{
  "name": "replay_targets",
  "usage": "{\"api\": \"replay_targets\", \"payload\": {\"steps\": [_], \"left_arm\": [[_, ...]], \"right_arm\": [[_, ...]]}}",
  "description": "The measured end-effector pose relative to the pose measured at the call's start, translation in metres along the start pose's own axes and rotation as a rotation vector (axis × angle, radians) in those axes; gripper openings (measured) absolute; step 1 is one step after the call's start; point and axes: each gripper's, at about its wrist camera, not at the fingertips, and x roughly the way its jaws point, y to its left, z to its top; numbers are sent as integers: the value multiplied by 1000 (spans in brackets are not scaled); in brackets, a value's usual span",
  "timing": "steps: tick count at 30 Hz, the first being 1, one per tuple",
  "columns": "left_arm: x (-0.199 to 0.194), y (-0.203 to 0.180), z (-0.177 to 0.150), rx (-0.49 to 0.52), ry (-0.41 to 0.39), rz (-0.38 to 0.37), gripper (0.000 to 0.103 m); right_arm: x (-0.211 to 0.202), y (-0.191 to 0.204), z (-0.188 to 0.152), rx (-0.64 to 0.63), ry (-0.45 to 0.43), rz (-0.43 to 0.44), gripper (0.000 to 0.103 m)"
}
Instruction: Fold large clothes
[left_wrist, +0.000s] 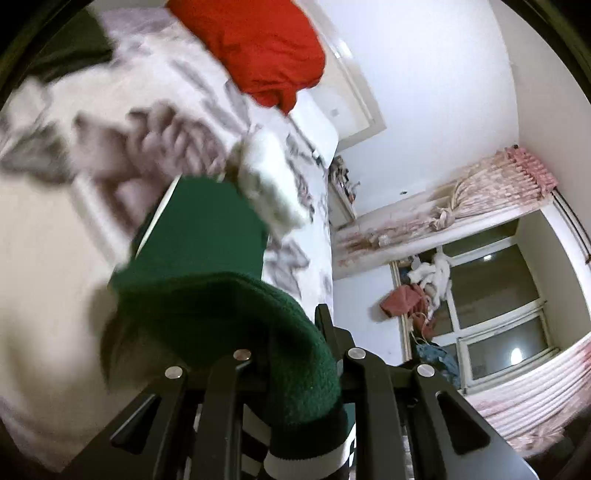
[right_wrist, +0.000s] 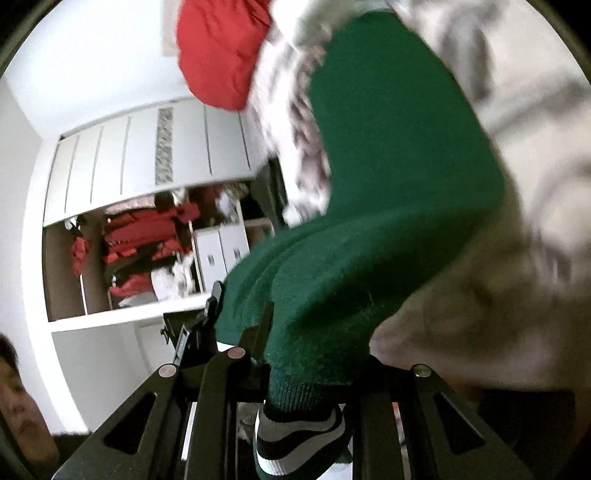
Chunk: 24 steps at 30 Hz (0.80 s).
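Clamped between the fingers of the left gripper (left_wrist: 295, 354) is a fold of the green garment (left_wrist: 207, 236), whose striped green-and-white cuff (left_wrist: 291, 458) hangs back toward the camera. Another part of the same garment (right_wrist: 388, 184) is grasped by the right gripper (right_wrist: 251, 332), its striped cuff (right_wrist: 299, 435) likewise trailing below. Beneath the stretched cloth a patterned bedspread (left_wrist: 155, 122) is seen, blurred, with a red pillow (left_wrist: 258, 48) at its far end.
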Motion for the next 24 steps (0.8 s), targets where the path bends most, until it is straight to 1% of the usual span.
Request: {"api": "replay_targets", "payload": {"steps": [1, 2, 4, 6, 7, 8, 9, 10, 11, 12, 13, 14, 15, 16, 17, 19, 20, 21, 22, 23, 24], "left_arm": [[17, -4, 19, 22, -5, -8, 15], [28, -4, 31, 36, -11, -2, 15], [52, -4, 56, 51, -14, 9, 15], [71, 2, 70, 47, -7, 21, 15], [92, 10, 84, 36, 2, 36, 15], [100, 14, 88, 28, 13, 44, 15], [123, 29, 101, -5, 28, 76, 15], [137, 38, 107, -24, 43, 97, 15], [159, 54, 117, -54, 77, 138, 15], [172, 63, 122, -75, 100, 172, 16], [195, 80, 129, -101, 149, 233, 16], [207, 89, 132, -114, 183, 262, 16], [224, 102, 135, -137, 240, 308, 16], [231, 111, 137, -164, 268, 330, 16], [232, 113, 137, -181, 278, 340, 16], [229, 114, 141, -212, 276, 315, 17], [227, 113, 143, -218, 271, 294, 22], [225, 111, 143, -220, 271, 278, 26], [225, 109, 144, -222, 276, 257, 28], [225, 108, 144, -222, 276, 231, 42], [226, 106, 148, -227, 270, 209, 69]], "right_arm": [[-3, 11, 20, -13, -23, 3, 20], [-13, 14, 45, -24, -43, 13, 20], [-19, 24, 84, -50, -78, 17, 20], [-21, 26, 130, -50, -108, 19, 20], [-17, 27, 150, -48, -116, 16, 20], [-11, 28, 172, -37, -130, 3, 20], [-7, 24, 196, -22, -139, -9, 20], [-4, 14, 214, -8, -136, -16, 20], [8, 4, 237, 19, -130, -27, 20], [13, -6, 256, 53, -128, -37, 20], [19, -24, 274, 96, -122, -46, 21], [27, -44, 294, 140, -108, -60, 25], [35, -58, 311, 185, -89, -75, 26], [38, -77, 319, 228, -76, -81, 27], [44, -92, 330, 285, -61, -73, 31], [50, -110, 341, 331, -41, -26, 37], [51, -112, 348, 342, -33, 14, 46], [51, -112, 353, 347, -31, 56, 53], [49, -110, 358, 347, -34, 99, 65], [46, -109, 362, 349, -39, 118, 67], [44, -107, 365, 350, -40, 119, 68]]}}
